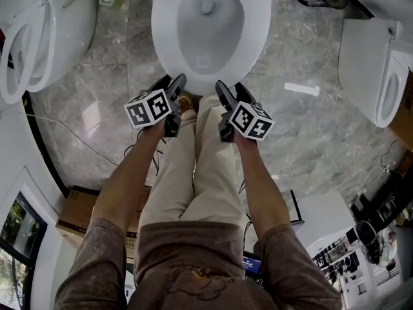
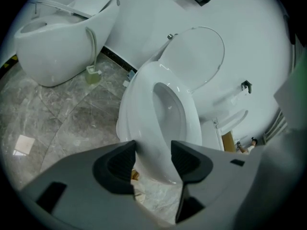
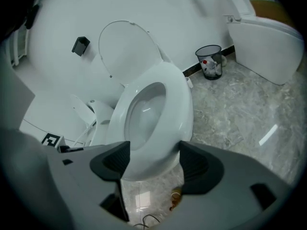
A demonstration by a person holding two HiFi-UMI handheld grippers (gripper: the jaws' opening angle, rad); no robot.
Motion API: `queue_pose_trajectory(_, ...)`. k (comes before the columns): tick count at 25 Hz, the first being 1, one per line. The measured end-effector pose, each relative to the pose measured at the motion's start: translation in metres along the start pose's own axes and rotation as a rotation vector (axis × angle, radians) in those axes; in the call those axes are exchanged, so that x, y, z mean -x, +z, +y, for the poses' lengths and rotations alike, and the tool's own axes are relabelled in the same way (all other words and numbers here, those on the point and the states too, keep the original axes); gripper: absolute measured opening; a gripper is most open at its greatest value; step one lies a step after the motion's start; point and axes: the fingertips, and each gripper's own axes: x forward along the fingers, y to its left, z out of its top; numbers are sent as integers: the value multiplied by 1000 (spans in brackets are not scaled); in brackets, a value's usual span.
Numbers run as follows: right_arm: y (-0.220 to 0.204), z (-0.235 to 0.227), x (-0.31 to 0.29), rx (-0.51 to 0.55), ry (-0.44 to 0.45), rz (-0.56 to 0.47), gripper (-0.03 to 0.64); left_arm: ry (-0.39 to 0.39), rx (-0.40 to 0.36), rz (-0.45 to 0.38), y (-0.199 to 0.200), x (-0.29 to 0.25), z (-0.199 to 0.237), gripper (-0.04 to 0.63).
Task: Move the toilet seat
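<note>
- Black-and-white square markers [image 1: 150,107] covered each gripper's cube
- The left gripper [image 2: 152,153] and right gripper [image 3: 153,159] stood partly open, the front rim of the toilet seat [image 1: 165,41] between their jaws, unclamped
- The seat lay lowered, its lid [image 3: 127,49] raised

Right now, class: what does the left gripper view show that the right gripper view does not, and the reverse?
Only the left gripper view: a neighbouring toilet with a small green object beside it. Only the right gripper view: a wire bin and another toilet past it. Both: the middle toilet, lid raised, seat down, front rim seen between jaws that stand apart.
</note>
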Motion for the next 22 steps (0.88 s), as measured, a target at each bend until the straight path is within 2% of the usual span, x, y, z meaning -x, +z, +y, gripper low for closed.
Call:
queue_pose_trajectory(9, 19, 25, 31, 4, -23, -46, 307, -9, -54, -11, 12, 31, -20, 173)
queue_pose_trajectory(19, 59, 64, 73, -52, -8, -144, 305, -72, -7, -93, 44, 74, -61, 173)
queue_pose_trajectory(22, 74, 78, 87, -32, -13, -173, 299, -99, -2, -121, 57, 87, -77, 176)
